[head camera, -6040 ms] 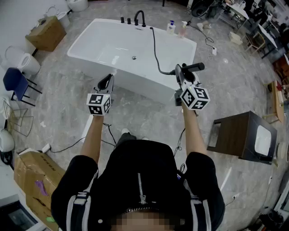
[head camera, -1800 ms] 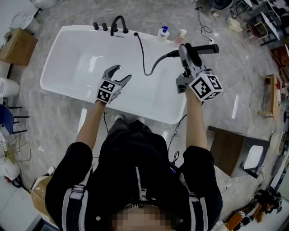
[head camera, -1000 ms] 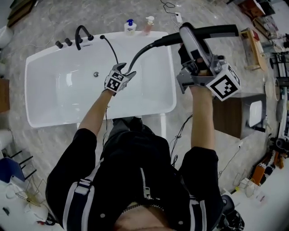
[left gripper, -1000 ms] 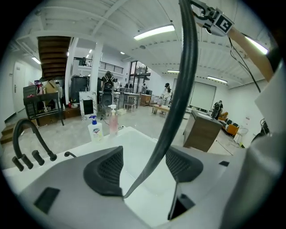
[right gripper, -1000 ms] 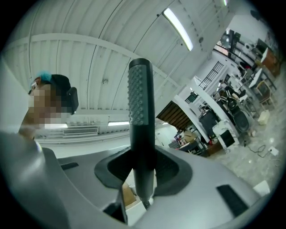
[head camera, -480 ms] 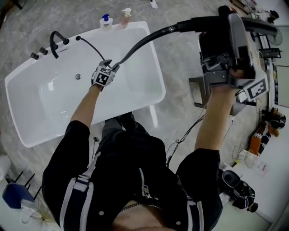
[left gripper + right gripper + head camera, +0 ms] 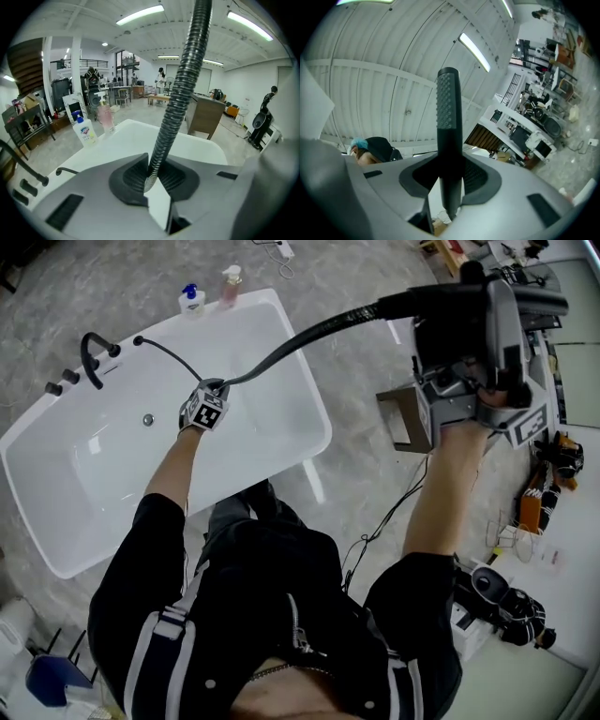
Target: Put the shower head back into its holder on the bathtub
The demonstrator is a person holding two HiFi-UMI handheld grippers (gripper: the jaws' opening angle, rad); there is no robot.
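The black shower head [image 7: 449, 117] stands upright between the jaws of my right gripper [image 7: 450, 187], which is shut on its handle. In the head view that gripper [image 7: 469, 296] is raised high at the upper right. The ribbed hose [image 7: 309, 334] runs from it down to the left, to the white bathtub [image 7: 309, 418]. My left gripper [image 7: 214, 390] is over the tub and its jaws are closing on the hose [image 7: 180, 93], which sits pinched between the pads of the left gripper [image 7: 152, 180]. Past it the hose ends at the tub deck near the black faucet [image 7: 91, 348].
A blue-capped white bottle [image 7: 192, 301] and a pink one [image 7: 230, 282] stand on the tub's far corner. Two black knobs [image 7: 61, 381] sit beside the faucet. A dark side table [image 7: 403, 418] is right of the tub. Cables [image 7: 375, 531] lie on the floor.
My left gripper dropped onto the hose over the tub and closed on it. The right gripper lifted the shower head higher and to the right, drawing the hose out.
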